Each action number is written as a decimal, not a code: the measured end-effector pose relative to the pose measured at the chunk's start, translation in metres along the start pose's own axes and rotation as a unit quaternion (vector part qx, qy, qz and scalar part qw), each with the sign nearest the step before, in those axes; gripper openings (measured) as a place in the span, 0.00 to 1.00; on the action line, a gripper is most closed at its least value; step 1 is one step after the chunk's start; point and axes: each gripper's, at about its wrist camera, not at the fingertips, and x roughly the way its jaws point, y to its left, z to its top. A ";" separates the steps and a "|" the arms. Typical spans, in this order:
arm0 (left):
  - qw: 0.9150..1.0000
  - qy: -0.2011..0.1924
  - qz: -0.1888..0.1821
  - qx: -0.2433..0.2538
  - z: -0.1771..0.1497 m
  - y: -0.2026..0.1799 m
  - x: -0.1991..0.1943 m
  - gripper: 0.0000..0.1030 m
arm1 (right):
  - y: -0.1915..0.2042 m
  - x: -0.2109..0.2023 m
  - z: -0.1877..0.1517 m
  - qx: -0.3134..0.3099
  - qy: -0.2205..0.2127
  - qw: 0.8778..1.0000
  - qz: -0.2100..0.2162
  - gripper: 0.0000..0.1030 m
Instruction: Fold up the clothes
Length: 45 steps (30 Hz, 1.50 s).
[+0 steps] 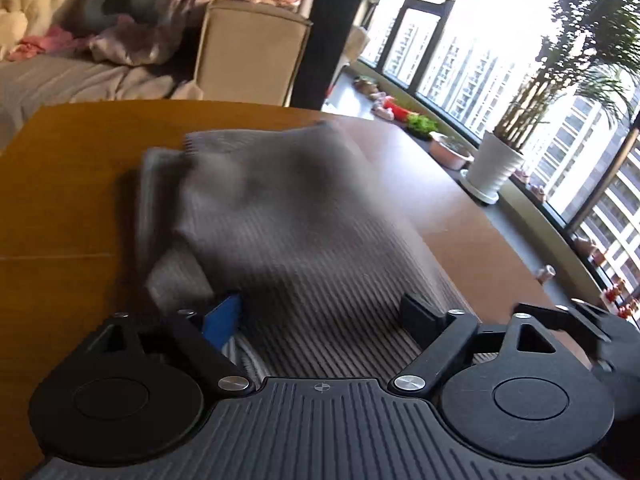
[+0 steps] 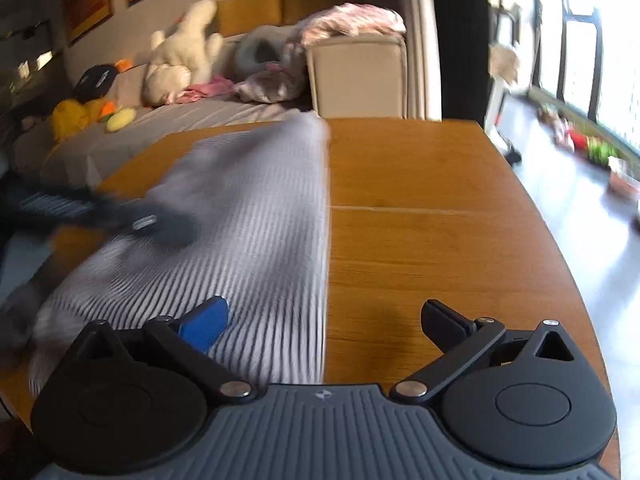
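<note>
Grey ribbed knit garment point(image 1: 280, 216) lies part-folded on brown wooden table point(image 2: 420, 240). My left gripper point(image 1: 324, 316) & right gripper point(image 2: 324, 320): jaws apart, nothing clamped. Next I'd pinch near hem w/ both, lift evenly, align edges.

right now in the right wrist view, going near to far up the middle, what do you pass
right gripper with jaws apart → striped grey garment on the wooden table → grey-covered sofa seat → beige sofa arm → pink patterned cloth on top of it
</note>
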 end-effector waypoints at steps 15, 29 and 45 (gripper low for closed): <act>0.999 -0.027 0.005 -0.038 -0.026 0.013 -0.072 0.93 | -0.011 -0.024 0.015 -0.003 -0.048 0.999 0.003 1.00; 0.998 -0.064 0.007 -0.016 -0.020 -0.003 -0.079 0.79 | 0.028 -0.002 0.028 -0.063 -0.019 0.995 0.080 0.51; 0.998 -0.017 0.049 0.038 -0.047 -0.001 -0.074 0.83 | 0.061 -0.059 0.004 -0.223 -0.045 0.964 0.136 0.62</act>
